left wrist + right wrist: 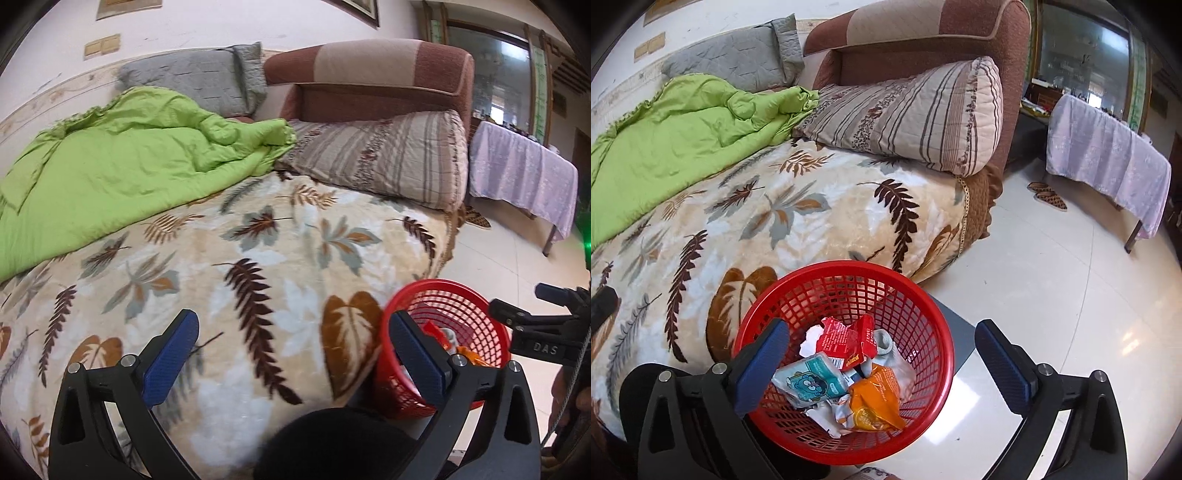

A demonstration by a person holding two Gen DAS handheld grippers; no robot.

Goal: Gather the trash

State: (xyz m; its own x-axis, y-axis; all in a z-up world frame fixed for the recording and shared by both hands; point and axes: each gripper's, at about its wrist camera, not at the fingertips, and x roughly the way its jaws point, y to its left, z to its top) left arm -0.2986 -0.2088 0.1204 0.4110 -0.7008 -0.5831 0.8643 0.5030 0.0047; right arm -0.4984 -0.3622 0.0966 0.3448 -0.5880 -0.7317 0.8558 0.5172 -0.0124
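A red mesh basket (923,295) stands on the floor beside the bed. Inside lie several wrappers: a red packet (846,339), a blue-and-white packet (812,382), an orange packet (875,400) and crumpled white paper. My right gripper (882,363) hangs open above the basket, nothing between its blue pads (761,369). My left gripper (291,360) is open over the leaf-patterned blanket (258,258), empty; the red mesh basket (461,314) shows behind its right finger. The right gripper's black frame (535,325) shows at the right edge of the left wrist view.
On the bed lie a green quilt (110,166), a grey pillow (192,81) and a striped pillow (380,155) against a brown headboard (369,74). A table with a lilac cloth (1108,155) stands on the tiled floor, slippers (1047,195) in front of it.
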